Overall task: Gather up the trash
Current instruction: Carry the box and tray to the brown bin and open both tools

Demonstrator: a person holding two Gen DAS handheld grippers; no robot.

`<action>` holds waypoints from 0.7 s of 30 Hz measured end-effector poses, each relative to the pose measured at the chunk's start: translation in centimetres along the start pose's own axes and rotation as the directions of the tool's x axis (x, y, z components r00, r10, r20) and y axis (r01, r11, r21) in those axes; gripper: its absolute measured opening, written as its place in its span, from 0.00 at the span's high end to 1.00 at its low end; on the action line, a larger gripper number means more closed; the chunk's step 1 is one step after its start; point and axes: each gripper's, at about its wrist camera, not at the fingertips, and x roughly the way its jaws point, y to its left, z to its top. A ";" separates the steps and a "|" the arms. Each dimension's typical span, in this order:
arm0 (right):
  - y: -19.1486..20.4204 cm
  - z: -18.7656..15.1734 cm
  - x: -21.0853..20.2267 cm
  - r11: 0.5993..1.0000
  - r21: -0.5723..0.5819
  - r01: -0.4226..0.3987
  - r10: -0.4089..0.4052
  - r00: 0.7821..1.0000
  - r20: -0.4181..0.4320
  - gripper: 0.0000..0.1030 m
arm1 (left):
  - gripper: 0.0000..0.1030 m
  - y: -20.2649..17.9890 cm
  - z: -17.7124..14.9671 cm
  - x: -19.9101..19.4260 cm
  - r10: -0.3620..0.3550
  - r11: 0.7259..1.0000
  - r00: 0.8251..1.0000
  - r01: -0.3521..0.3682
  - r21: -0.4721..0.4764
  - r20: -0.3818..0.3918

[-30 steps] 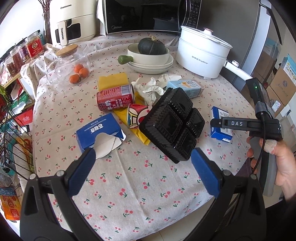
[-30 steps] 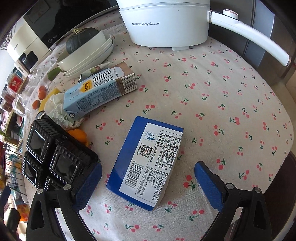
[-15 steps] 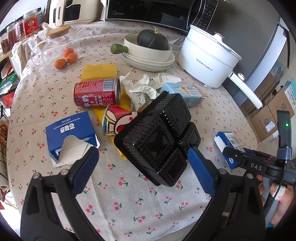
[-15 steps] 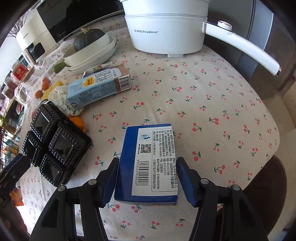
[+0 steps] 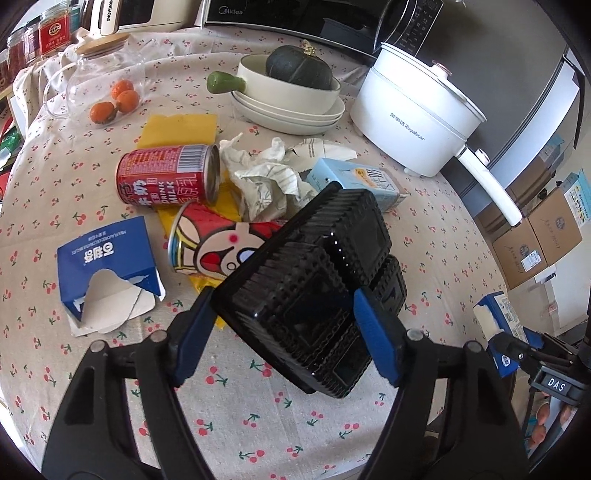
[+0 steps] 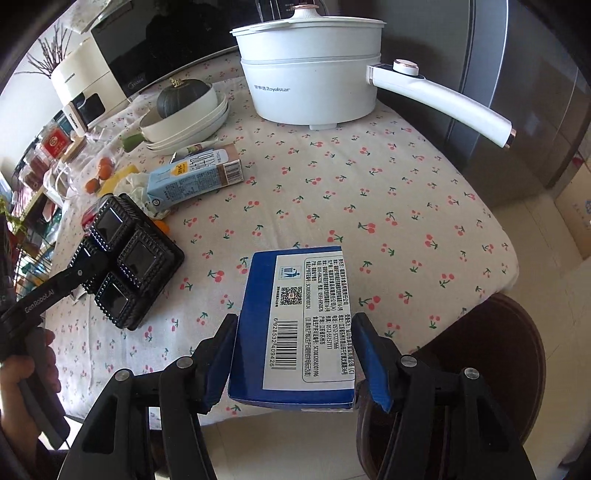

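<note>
My left gripper (image 5: 284, 328) is shut on a black plastic tray (image 5: 314, 280) with several square wells, tilted on the table; the tray also shows in the right wrist view (image 6: 125, 258). My right gripper (image 6: 295, 358) is shut on a blue carton (image 6: 295, 321) with a white barcode label, held above the table's near edge; the carton also shows in the left wrist view (image 5: 498, 325). Other trash lies on the cherry-print tablecloth (image 5: 258, 413): a red milk can (image 5: 168, 179), a cartoon-print cup (image 5: 218, 251), crumpled paper (image 5: 264, 181), a light-blue drink carton (image 5: 354, 182), a torn blue box (image 5: 107, 269).
A white electric pot (image 6: 310, 77) with a long handle stands at the back. Stacked bowls hold a dark squash (image 5: 299, 70). A glass jar with small oranges (image 5: 118, 101) is back left. A microwave (image 5: 295, 14) and cardboard boxes (image 5: 543, 236) are beyond the table.
My left gripper has moved in and shut on the black tray. My right gripper has shut on the blue carton and lifted it off the table toward the near edge.
</note>
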 end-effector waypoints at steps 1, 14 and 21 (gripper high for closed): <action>-0.3 -0.1 -0.4 1.000 0.002 0.000 0.000 1.000 0.005 0.39 | 0.27 -0.1 -0.1 -0.2 -0.004 1.000 1.000 0.004 0.004 0.001; -5.5 -3.3 -5.4 0.996 0.093 -0.008 0.000 0.997 0.083 0.39 | 0.27 -2.9 -1.1 -3.9 -0.138 0.990 0.990 0.137 0.037 0.029; -10.7 -6.5 -6.6 0.984 0.172 0.051 -0.064 0.995 0.073 0.39 | 0.27 -6.7 -2.6 -4.9 -0.217 0.972 0.976 0.215 0.098 0.007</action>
